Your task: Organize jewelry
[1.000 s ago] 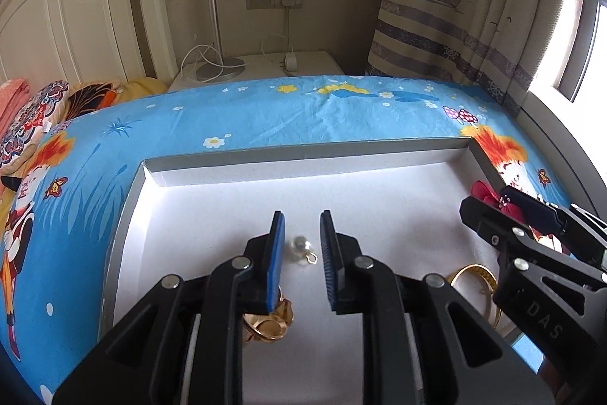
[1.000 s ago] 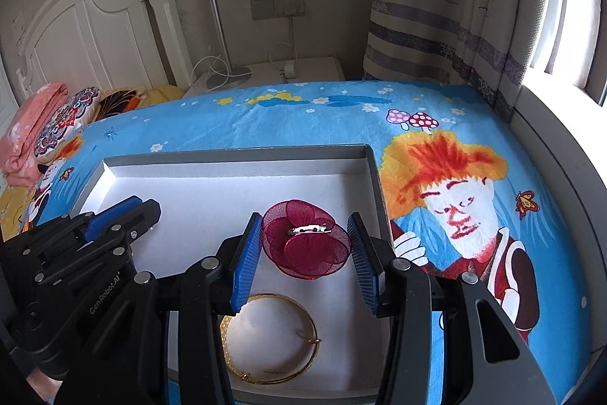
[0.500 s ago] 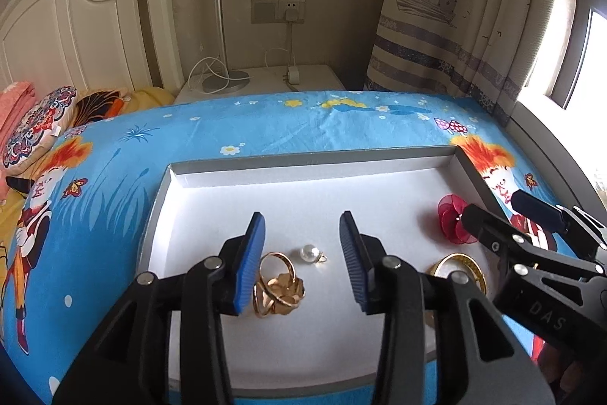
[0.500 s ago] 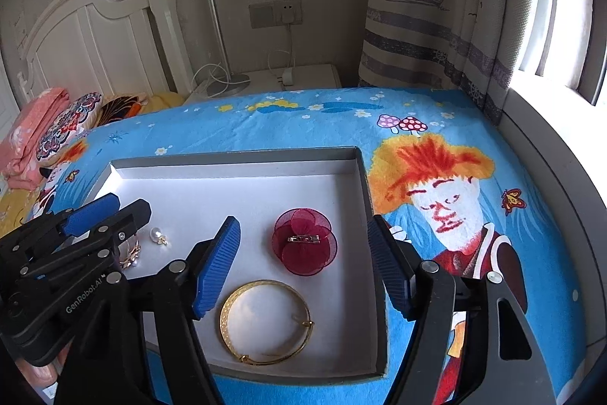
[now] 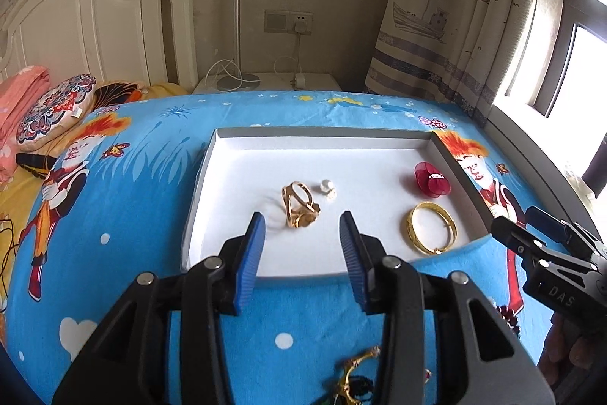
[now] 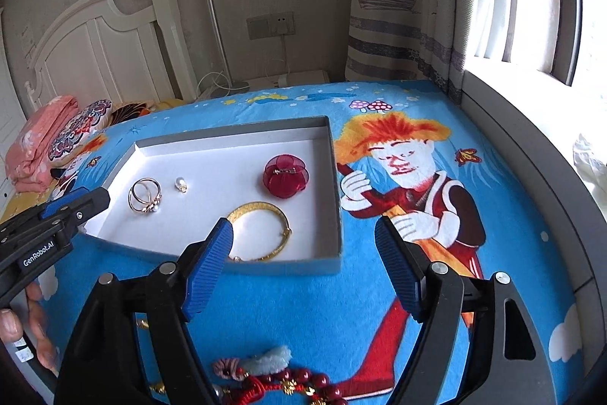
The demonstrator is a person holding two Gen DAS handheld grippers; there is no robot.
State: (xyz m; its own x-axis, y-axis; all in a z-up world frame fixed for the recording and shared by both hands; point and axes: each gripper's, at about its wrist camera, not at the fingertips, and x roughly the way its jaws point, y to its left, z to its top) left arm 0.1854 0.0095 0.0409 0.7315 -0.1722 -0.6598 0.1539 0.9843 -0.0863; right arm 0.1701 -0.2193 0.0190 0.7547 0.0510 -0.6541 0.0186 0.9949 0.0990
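Red bead string (image 6: 299, 382), lower centre of the right view on the bedspread (image 6: 303, 298), outside the tray (image 6: 334, 200), looks light, limp, slippery; pinch its cord. Both the left gripper (image 5: 301, 253) and the right gripper (image 6: 303, 268) gape empty.

Bright blue cartoon bedspread (image 5: 151, 185) under a grey tray (image 5: 201, 177) with a white floor.

In the tray: a gold ring (image 5: 299, 204), a white pearl (image 5: 326, 185), a dark red flower (image 5: 432, 179) and a yellow-gold bangle (image 5: 432, 228). The spread shows orange-haired figures in red, plus white dots and clouds. Both grippers are black with ribbed blue pads (image 6: 206, 272). Cream curtain (image 5: 447, 6) carries ship drawings and grey-blue stripes. Dark red beads (image 6: 299, 380) lie nearest.
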